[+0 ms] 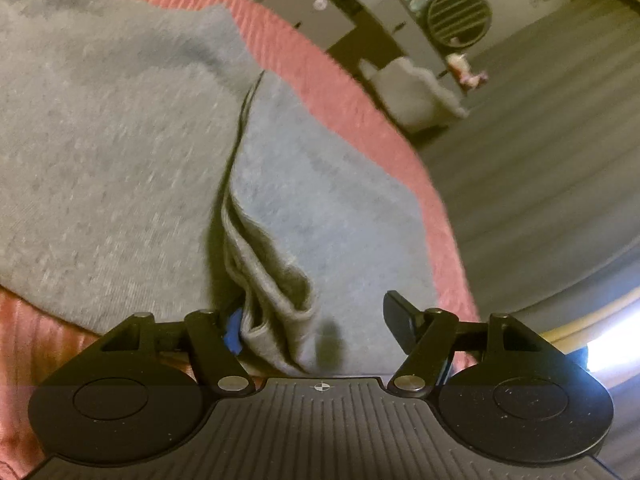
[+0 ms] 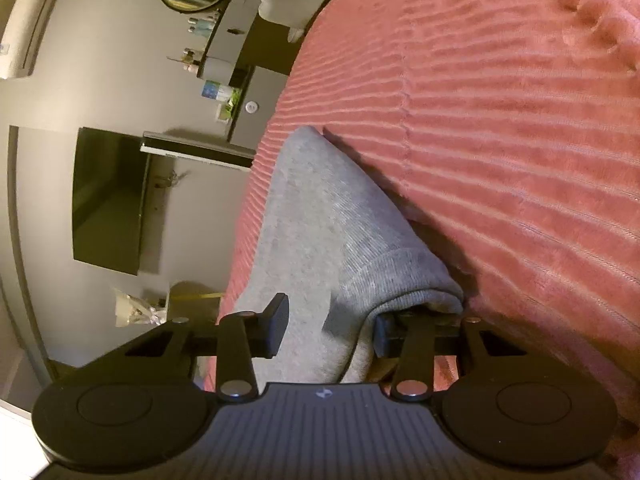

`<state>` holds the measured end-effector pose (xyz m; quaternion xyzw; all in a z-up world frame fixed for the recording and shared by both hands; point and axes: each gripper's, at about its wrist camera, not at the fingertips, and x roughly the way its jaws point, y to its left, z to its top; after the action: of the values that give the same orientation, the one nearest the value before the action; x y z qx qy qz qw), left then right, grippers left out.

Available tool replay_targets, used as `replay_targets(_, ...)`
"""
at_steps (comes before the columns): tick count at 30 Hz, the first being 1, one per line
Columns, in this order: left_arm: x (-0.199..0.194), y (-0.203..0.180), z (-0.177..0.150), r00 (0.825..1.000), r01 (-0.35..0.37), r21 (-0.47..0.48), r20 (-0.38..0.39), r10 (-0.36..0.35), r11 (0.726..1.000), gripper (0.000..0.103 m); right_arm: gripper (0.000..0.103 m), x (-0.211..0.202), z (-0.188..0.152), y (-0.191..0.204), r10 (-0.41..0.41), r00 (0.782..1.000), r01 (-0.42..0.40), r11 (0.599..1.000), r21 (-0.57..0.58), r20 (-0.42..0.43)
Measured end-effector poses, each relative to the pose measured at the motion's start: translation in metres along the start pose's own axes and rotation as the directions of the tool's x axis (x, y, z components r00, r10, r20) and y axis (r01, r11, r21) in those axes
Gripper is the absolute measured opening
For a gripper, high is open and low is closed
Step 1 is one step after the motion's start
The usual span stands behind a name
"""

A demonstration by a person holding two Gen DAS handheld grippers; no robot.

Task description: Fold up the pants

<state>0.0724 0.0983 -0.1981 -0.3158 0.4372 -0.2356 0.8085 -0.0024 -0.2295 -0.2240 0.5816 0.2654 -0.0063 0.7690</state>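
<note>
**Grey pants on the pink bed, a gripper at each end**

The grey pants [image 1: 120, 140] lie spread on the ribbed pink bedspread [image 1: 340, 92]; at their left, the left gripper [image 1: 316, 324] stands partly open over a bunched hem, its left finger buried in the folds, its right finger [image 1: 398, 320] clear of the cloth, so no firm grip shows; at the pants' right end, the right gripper [image 2: 328, 326] straddles a ribbed cuff [image 2: 416, 288], its fingers partly closed around the fabric; whether the pads press it, I cannot tell.
</note>
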Motion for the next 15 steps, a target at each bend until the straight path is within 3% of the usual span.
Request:
replay_targets(1, 0.006, 0.0, 0.0, 1.0, -0.011, 0.0, -0.015, 0.011, 1.0, 0.066, 0.044, 0.001, 0.0, 0.0, -0.006, 1.0, 0.006, 1.0, -0.001, 0.0)
replay_targets(3, 0.015, -0.002, -0.003, 0.998, -0.061, 0.039, -0.029, 0.062, 0.997, 0.027, 0.047, 0.006, 0.0, 0.0, -0.036, 0.999, 0.036, 0.999, 0.003, 0.0)
replay_targets(4, 0.018, -0.004, -0.004, 0.994, -0.1, 0.069, -0.033, 0.102, 0.993, 0.019, 0.047, 0.008, -0.001, -0.002, -0.048, 0.999, 0.048, 0.999, 0.008, -0.001)
replay_targets(7, 0.014, -0.005, -0.004, 0.996, -0.09, 0.06, -0.019, 0.091, 0.994, 0.014, 0.049, 0.011, 0.001, -0.006, -0.065, 0.998, 0.065, 0.997, 0.035, -0.001)
replay_targets(10, 0.001, -0.014, -0.009, 0.994, -0.11, 0.133, 0.039, 0.105, 0.985, 0.012, 0.049, 0.014, 0.001, -0.009, -0.08, 0.997, 0.081, 0.995, 0.055, -0.012)
replay_targets(14, -0.017, -0.034, -0.016, 0.983, -0.133, 0.228, 0.152, 0.1, 0.964, 0.011, 0.073, 0.011, 0.0, -0.005, -0.006, 1.0, 0.007, 0.999, 0.054, -0.01)
replay_targets(15, -0.024, -0.035, -0.017, 0.981, -0.126, 0.225, 0.174, 0.087, 0.966, 0.011, 0.074, 0.01, 0.0, -0.004, 0.005, 1.0, -0.005, 0.999, 0.045, -0.004)
